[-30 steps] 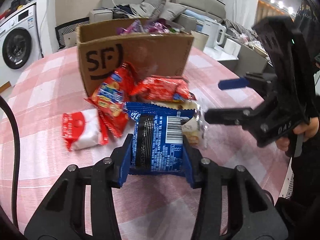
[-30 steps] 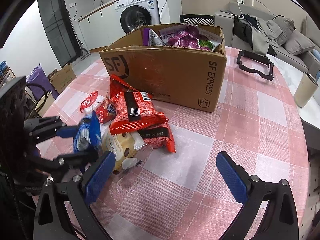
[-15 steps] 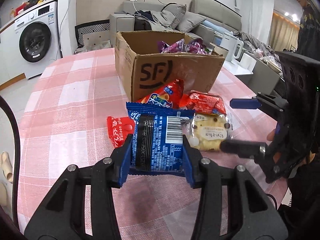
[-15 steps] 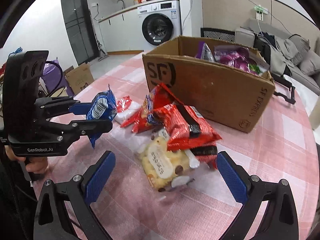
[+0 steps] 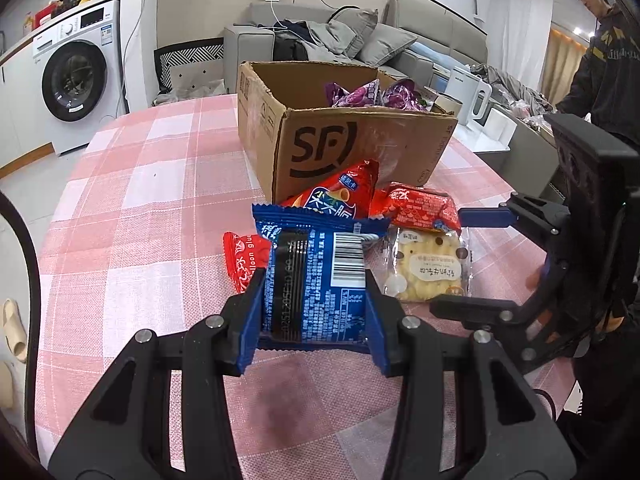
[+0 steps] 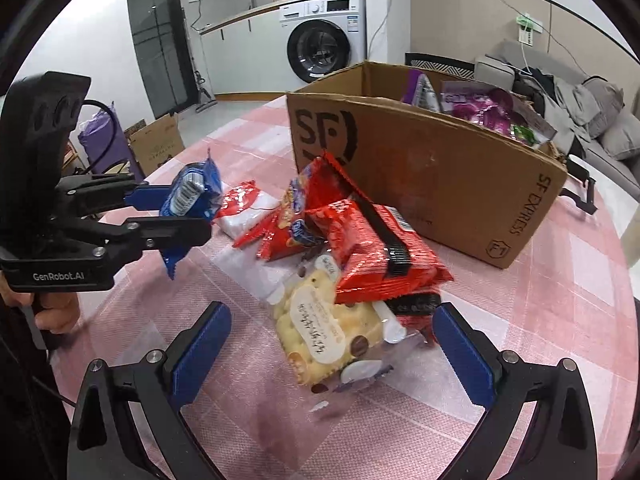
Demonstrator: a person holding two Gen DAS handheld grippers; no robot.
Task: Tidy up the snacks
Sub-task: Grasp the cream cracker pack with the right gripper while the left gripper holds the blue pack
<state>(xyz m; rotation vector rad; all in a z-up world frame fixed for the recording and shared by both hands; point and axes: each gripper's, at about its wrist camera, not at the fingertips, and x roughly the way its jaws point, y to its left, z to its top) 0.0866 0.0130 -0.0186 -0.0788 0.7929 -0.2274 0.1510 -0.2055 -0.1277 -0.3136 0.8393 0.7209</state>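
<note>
My left gripper [image 5: 316, 320] is shut on a blue snack packet [image 5: 316, 276] and holds it upright above the table; from the right wrist it shows at the left [image 6: 188, 210] with the blue packet [image 6: 192, 192]. My right gripper [image 6: 328, 340] stands open, its blue pads wide on either side of a clear cracker packet [image 6: 328, 332] lying at the front of the snack pile, without pressing it. Red packets [image 6: 372, 248] and a red-and-white packet [image 6: 248, 204] lie before the open cardboard box [image 6: 440, 184], which holds purple packets [image 6: 480, 108].
A pink checked cloth [image 5: 140, 200] covers the round table. A black frame [image 6: 580, 196] lies behind the box. Beyond are a washing machine [image 5: 76, 76] and a sofa [image 5: 360, 36]. A person [image 5: 608, 60] stands at the back right.
The left gripper drew back from the pile with the blue packet in it. The right gripper swung across, so the cracker packet now lies centred between its open pads.
</note>
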